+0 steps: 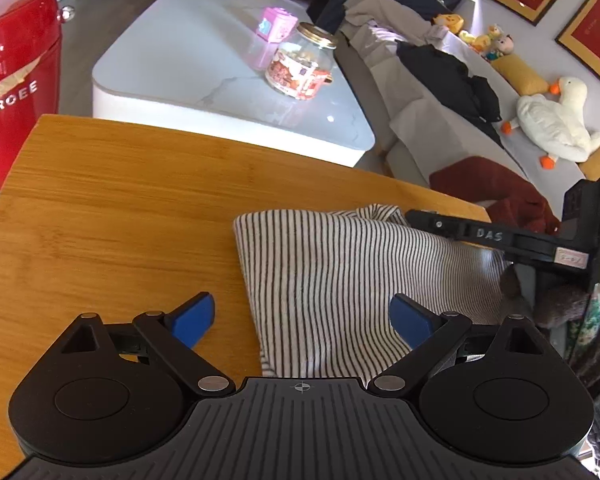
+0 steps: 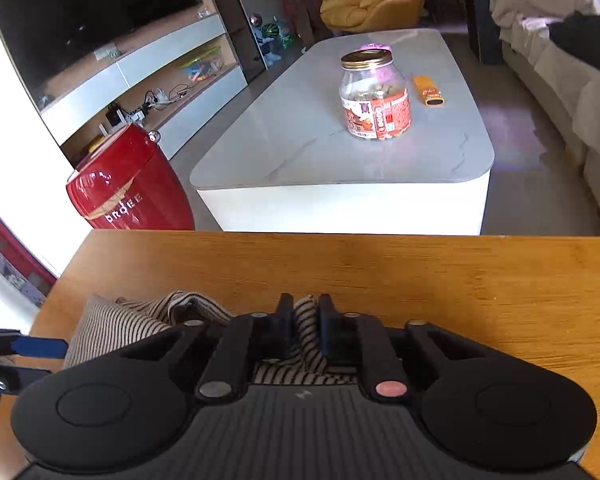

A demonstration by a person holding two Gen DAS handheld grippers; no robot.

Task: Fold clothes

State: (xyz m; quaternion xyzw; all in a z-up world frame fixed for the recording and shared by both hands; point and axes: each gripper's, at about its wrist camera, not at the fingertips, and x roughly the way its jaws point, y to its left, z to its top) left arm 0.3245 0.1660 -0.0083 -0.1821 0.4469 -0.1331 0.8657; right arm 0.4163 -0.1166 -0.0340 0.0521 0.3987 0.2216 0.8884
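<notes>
- Striped garment (image 1: 340,276), white with thin dark stripes, lying bunched on the right part of a wooden table (image 1: 112,216), folded over itself at least once, judging by the doubled left edge.
- Pinched at its far right side between the nearly closed fingers of the right gripper (image 2: 306,322); a ridge of striped cloth rising between the two pads, likely held up so the layer can be carried across for a fold.
- Spread wide and holding nothing: left gripper (image 1: 302,320), hovering over the near edge of the garment, one blue pad (image 1: 194,318) above bare wood, the other above cloth; probably placed to catch or pin that edge next.
- Beyond the table: a white marble-topped coffee table (image 2: 300,136) carrying a gold-lidded snack jar (image 2: 374,96).
- Left of that, a red appliance (image 2: 120,176) on the floor.
- To the right, a sofa (image 1: 432,128) strewn with clothes and a plush goose (image 1: 556,120).
</notes>
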